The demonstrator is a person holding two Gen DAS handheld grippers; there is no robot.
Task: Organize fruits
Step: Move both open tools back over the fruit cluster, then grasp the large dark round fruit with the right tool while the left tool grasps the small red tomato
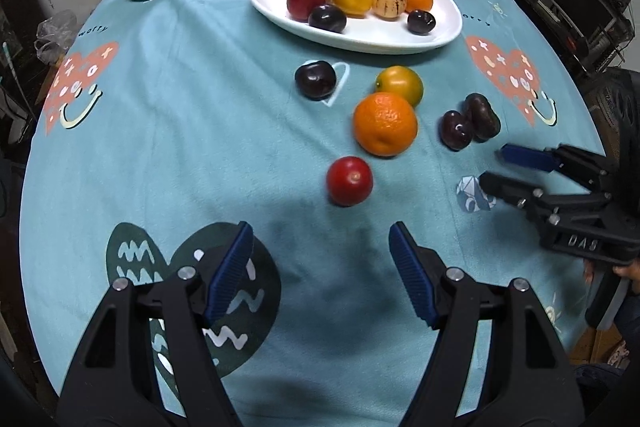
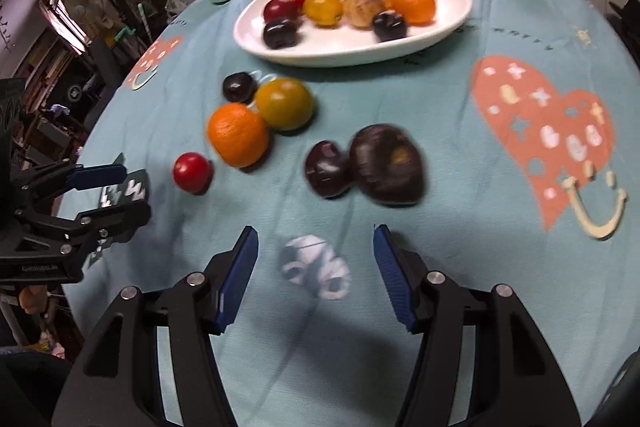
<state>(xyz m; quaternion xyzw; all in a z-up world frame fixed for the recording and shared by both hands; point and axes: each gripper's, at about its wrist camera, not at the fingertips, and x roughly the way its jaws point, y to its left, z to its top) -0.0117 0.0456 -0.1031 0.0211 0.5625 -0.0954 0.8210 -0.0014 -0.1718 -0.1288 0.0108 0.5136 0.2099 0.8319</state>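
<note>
While both tongs, left (image 1: 322, 267) and right (image 2: 316, 275), hang spread and empty over the bench (image 1: 160, 147), a tomato (image 1: 349, 181) lies just ahead of the left, two dark plums (image 2: 364, 167) ahead of the right. Beyond, an orange (image 1: 385, 123) blocks a yellow fruit (image 1: 400, 85). The plate (image 1: 392, 35) sits farthest; the right view is blurred.

The left gripper (image 1: 322, 267) tilts steeply downward, its blue-padded jaws spread apart with nothing between them. The right gripper (image 2: 316, 271) tilts down alongside it, jaws also parted and empty, a hand (image 1: 628, 273) partly visible at its handle.
</note>
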